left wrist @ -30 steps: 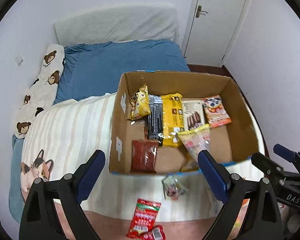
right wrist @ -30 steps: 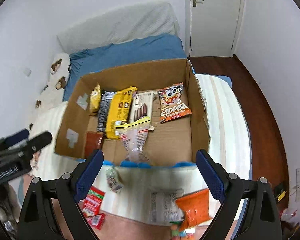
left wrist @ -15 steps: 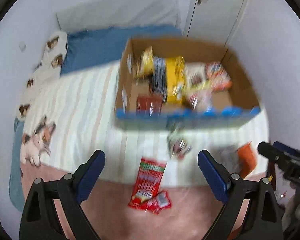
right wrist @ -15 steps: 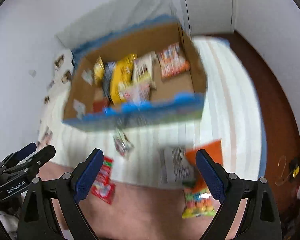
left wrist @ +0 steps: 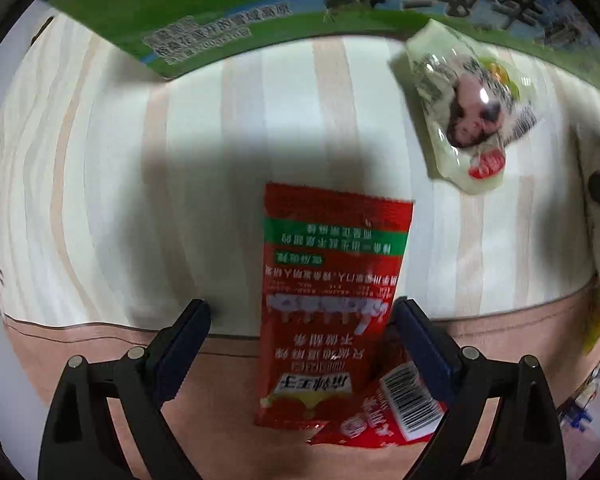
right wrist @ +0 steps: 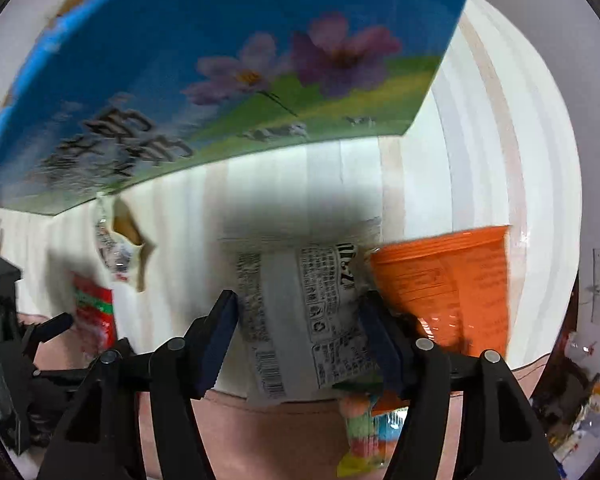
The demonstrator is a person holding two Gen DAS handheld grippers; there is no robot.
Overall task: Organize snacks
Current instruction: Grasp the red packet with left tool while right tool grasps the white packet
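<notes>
My left gripper [left wrist: 302, 328] is open, low over the bed, its fingers either side of a red snack packet [left wrist: 328, 304] lying flat. A smaller red packet [left wrist: 380, 412] lies under its near end. A clear packet with a pink face print [left wrist: 466, 120] lies to the upper right. My right gripper [right wrist: 300, 328] is open around a white packet with black print [right wrist: 308, 320]. An orange packet [right wrist: 448, 288] lies beside it on the right, and a pastel candy bag [right wrist: 364, 432] lies below. The printed cardboard box [right wrist: 220, 60] stands just behind.
The snacks lie on a striped cream blanket [left wrist: 140, 160] with a pink band [left wrist: 100, 360] at its near edge. The box's printed wall [left wrist: 220, 8] fills the top of the left wrist view. The left gripper's body [right wrist: 0, 340] shows at the left of the right wrist view.
Both grippers have dropped from high above the box down to the blanket in front of it. The left now straddles the red packet, the right the white packet.
</notes>
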